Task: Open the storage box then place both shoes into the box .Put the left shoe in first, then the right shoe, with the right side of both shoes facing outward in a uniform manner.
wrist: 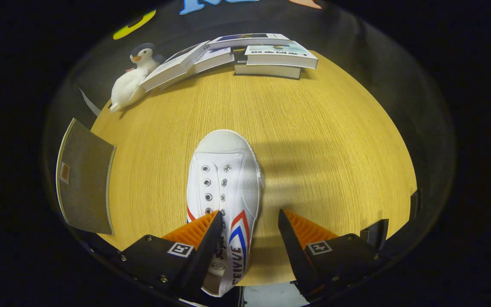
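One white canvas shoe (224,187) lies between the wide-spread fingers of the gripper (249,221), toe pointing ahead, ungripped on the wooden table (313,140). Beyond: books (237,55), toy penguin (132,76). Boxing the shoes seemingly remains undone.

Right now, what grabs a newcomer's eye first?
The white shoe on the wooden table, toe pointing away, its heel end between the open claw fingers, one finger overlapping its side. Beyond it, a plush penguin leans beside a heap of books at the far edge.
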